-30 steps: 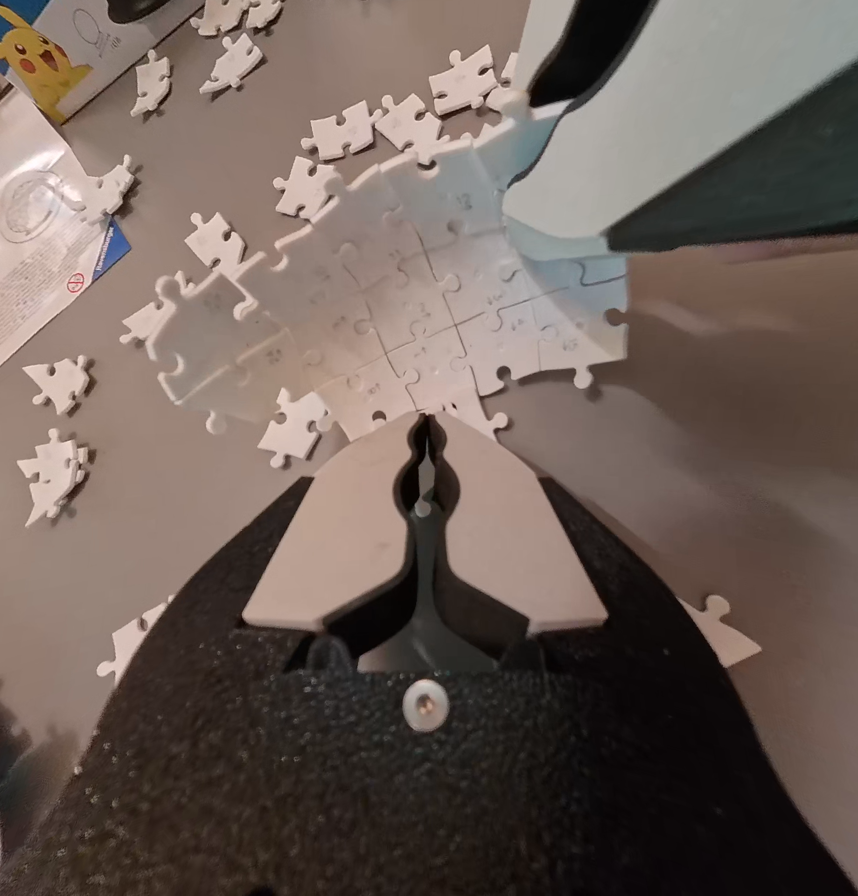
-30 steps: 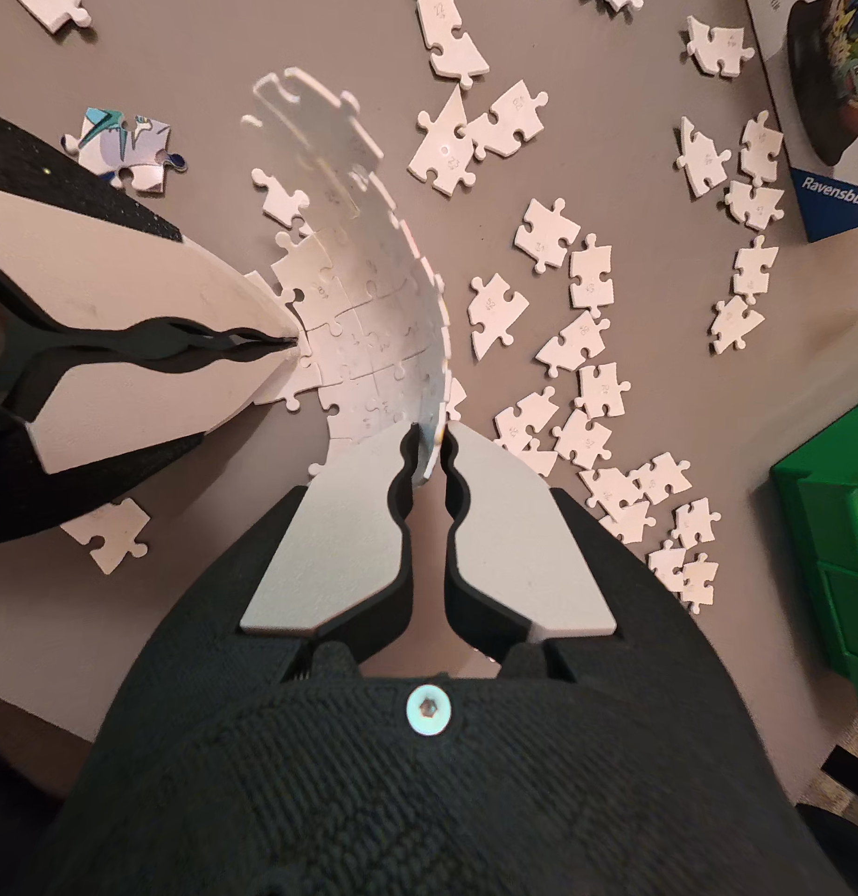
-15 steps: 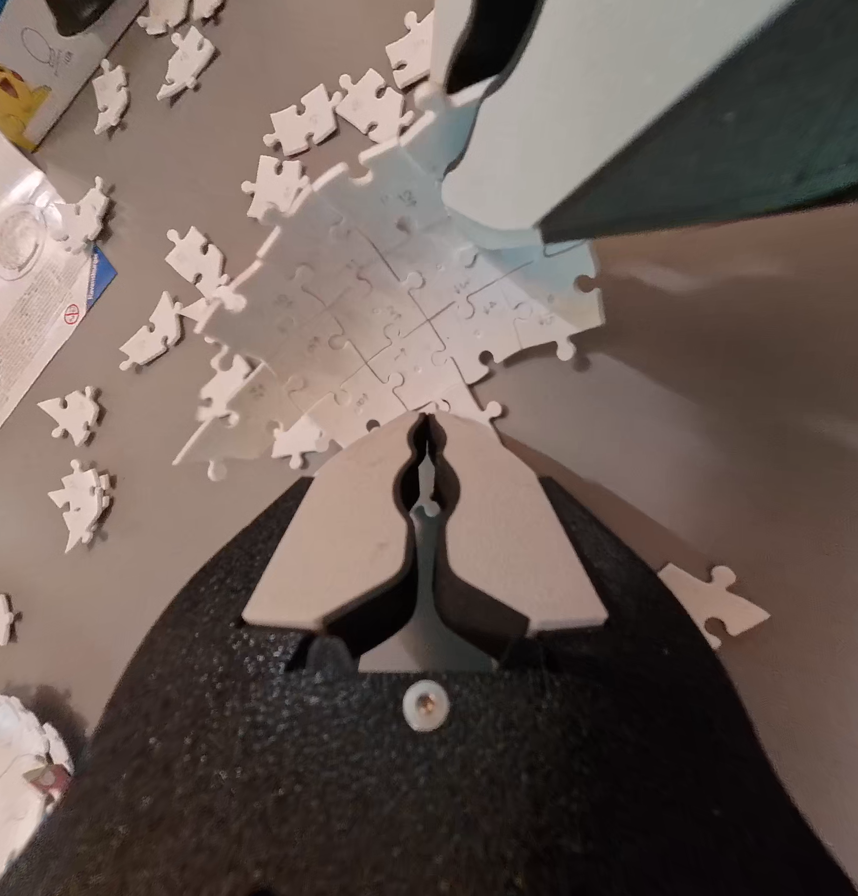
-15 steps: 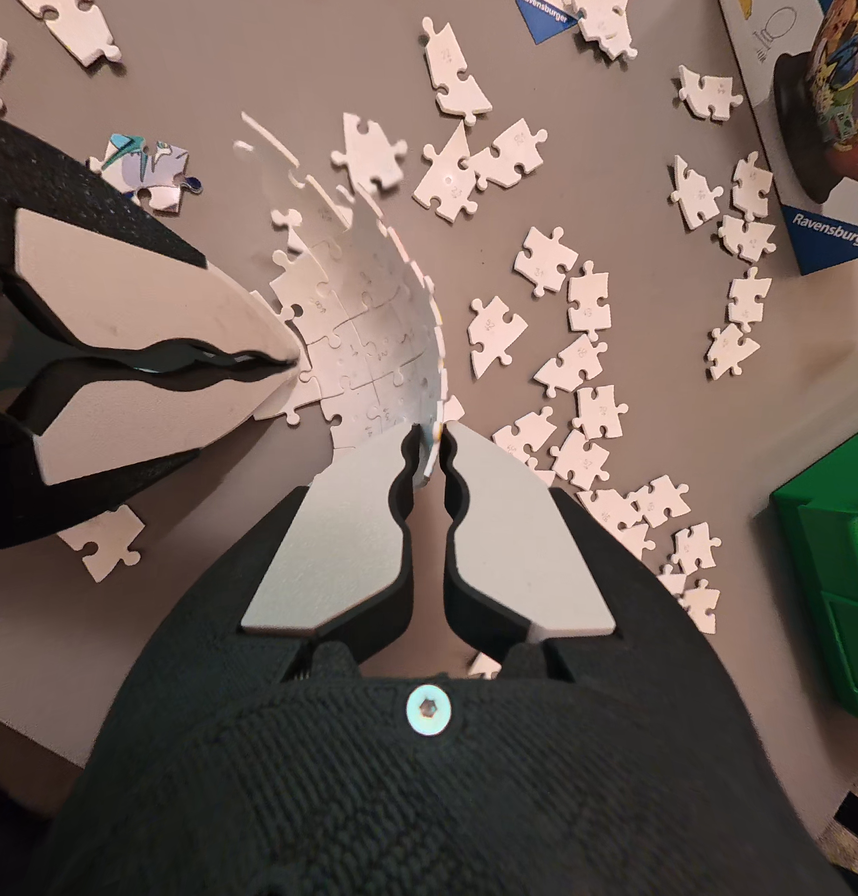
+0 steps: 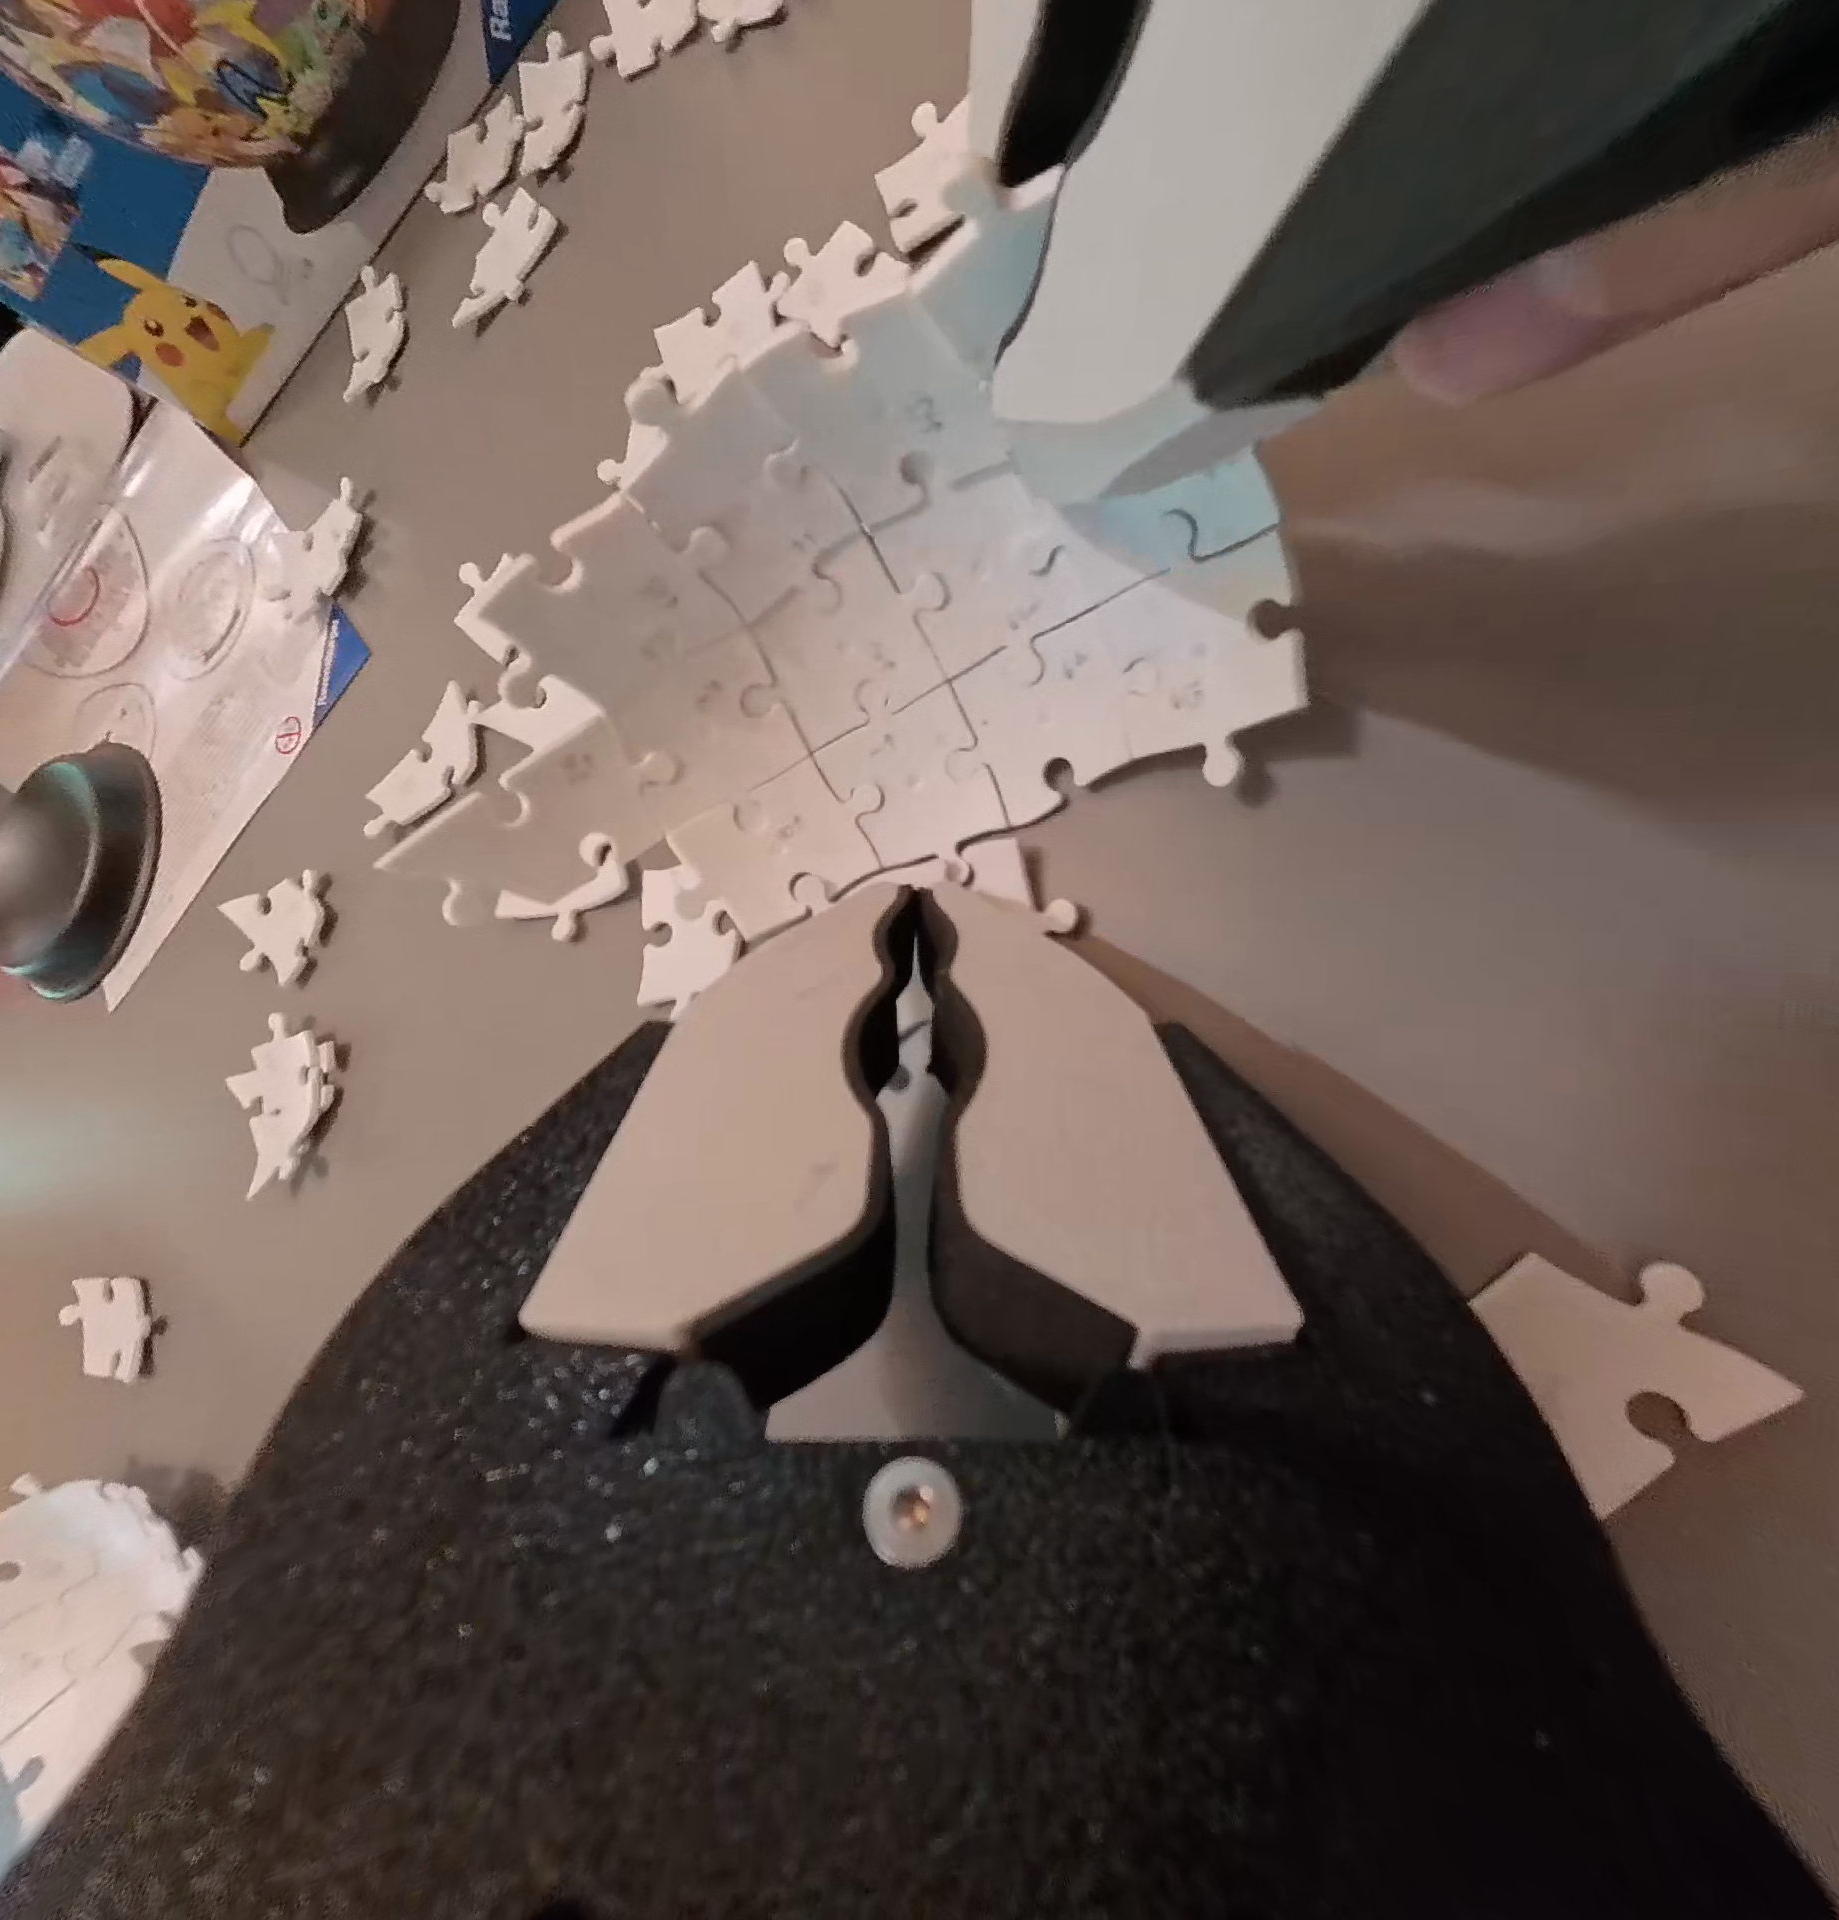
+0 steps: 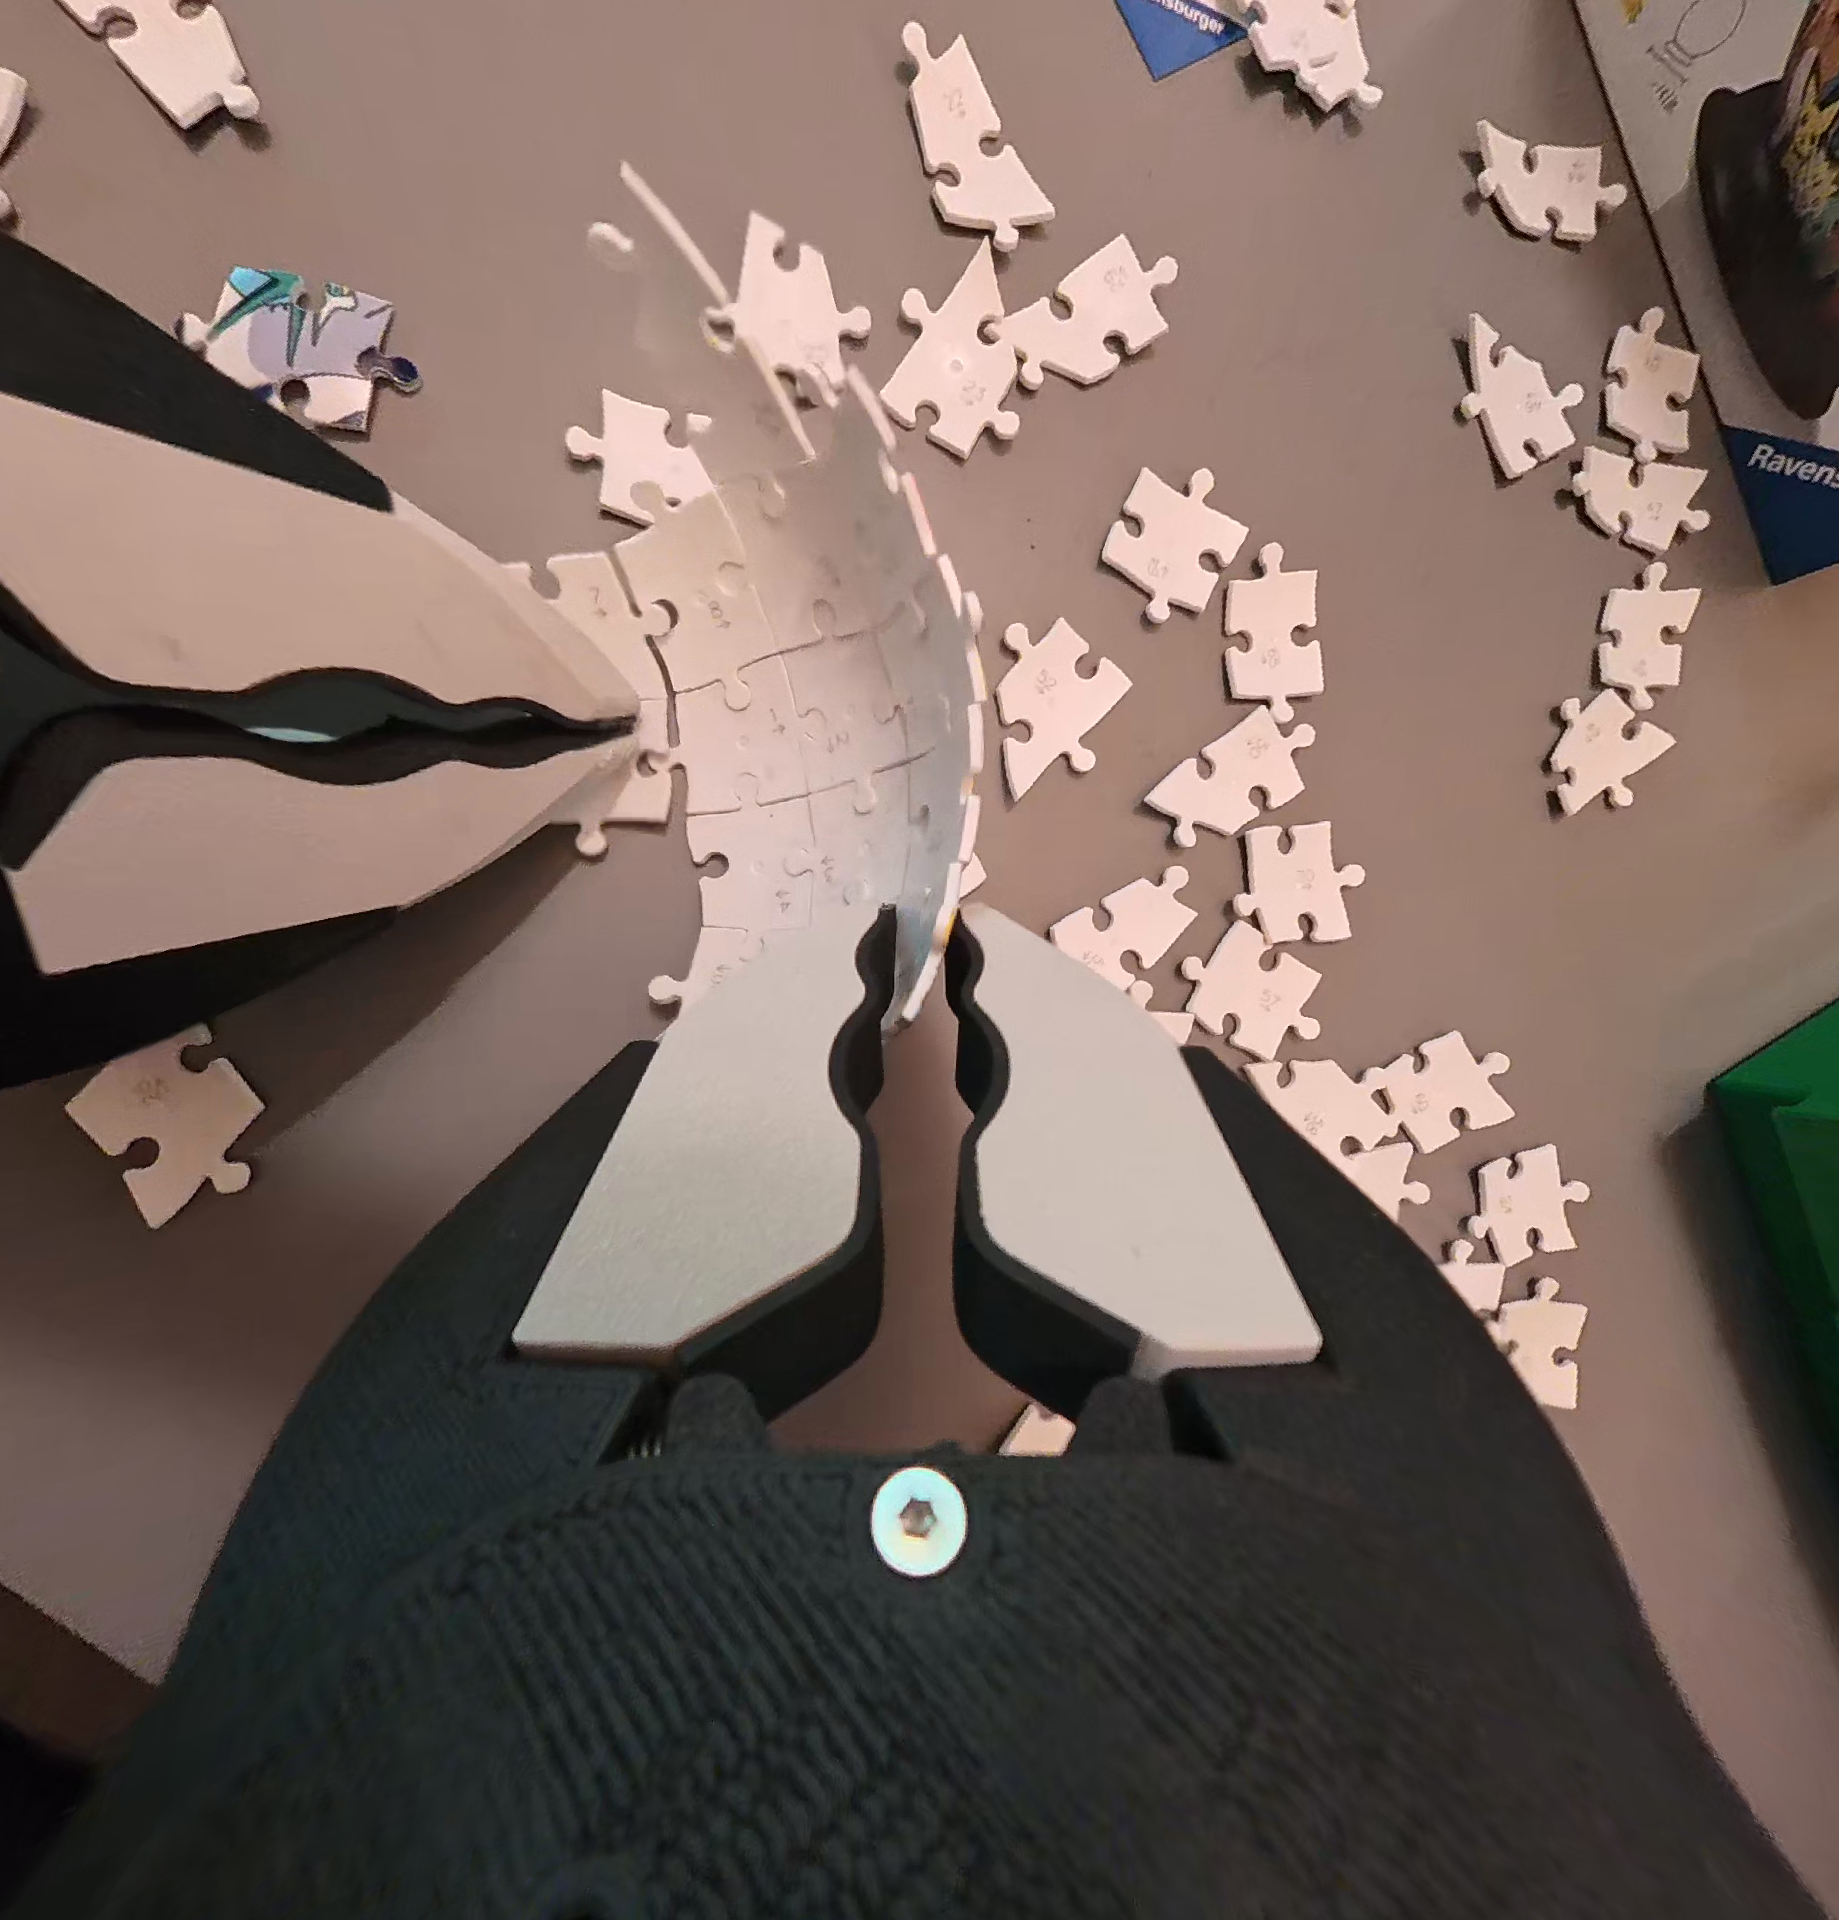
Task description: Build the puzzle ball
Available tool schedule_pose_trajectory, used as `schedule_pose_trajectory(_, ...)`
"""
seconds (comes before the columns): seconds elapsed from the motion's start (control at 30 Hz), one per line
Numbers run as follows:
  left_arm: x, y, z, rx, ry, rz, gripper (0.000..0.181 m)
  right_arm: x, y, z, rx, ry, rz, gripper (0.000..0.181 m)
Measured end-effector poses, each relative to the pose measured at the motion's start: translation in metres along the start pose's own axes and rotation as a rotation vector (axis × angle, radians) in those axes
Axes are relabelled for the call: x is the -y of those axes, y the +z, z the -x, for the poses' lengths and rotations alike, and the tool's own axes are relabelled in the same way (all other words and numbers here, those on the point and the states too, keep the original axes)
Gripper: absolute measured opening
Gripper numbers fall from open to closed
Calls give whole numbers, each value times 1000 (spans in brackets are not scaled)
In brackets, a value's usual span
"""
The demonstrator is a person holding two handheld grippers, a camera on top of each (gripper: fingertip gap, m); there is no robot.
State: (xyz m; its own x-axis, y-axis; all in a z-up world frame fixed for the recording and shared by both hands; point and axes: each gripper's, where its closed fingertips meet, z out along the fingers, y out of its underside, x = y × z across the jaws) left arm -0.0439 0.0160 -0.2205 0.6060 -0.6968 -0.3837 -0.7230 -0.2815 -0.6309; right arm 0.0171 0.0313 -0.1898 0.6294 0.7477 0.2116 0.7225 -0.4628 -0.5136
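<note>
White curved puzzle shell [image 5: 894, 665] sat dead ahead of my left hand-held gripper [image 5: 917, 906], clamped on its near edge; right hand-held gripper [image 6: 920, 935] pinched the adjacent rim.

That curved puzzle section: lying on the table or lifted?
Lifted: both grippers pinch the curved puzzle section by its edges, loose pieces visible beneath.

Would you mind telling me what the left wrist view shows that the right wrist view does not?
Only the left wrist view shows the dark round stand on the instruction sheet. Only the right wrist view shows the green bin and one colour-side-up piece. Both show the curved puzzle section, clamped at one edge by the left claw and at another by the right claw, above loose white pieces on the grey table.
</note>
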Motion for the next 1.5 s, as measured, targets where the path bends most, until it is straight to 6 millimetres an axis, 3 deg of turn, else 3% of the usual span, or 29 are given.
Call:
schedule_pose_trajectory(0.27, -16, -25, 21, 16, -181, -30, 4, -1, 1, 0, 24, -1, -22, 9)
schedule_pose_trajectory(0.37, -13, -29, 13, -17, -184, -40, 1, -1, 1, 0, 28, 2, -28, 9)
schedule_pose_trajectory(0.63, 0, -9, 1, 11, -63, -21, 0, 1, 0, 1, 32, -10, -21, 9)
schedule_pose_trajectory(0.77, 0, 0, 6, 59, -30, -9, 0, 2, 0, 3, 46, -14, -10, 8)
schedule_pose_trajectory(1.5, -4, 6, 11, 4, -75, 50, 0, -2, 0, 6, 83, 16, 70, 10)
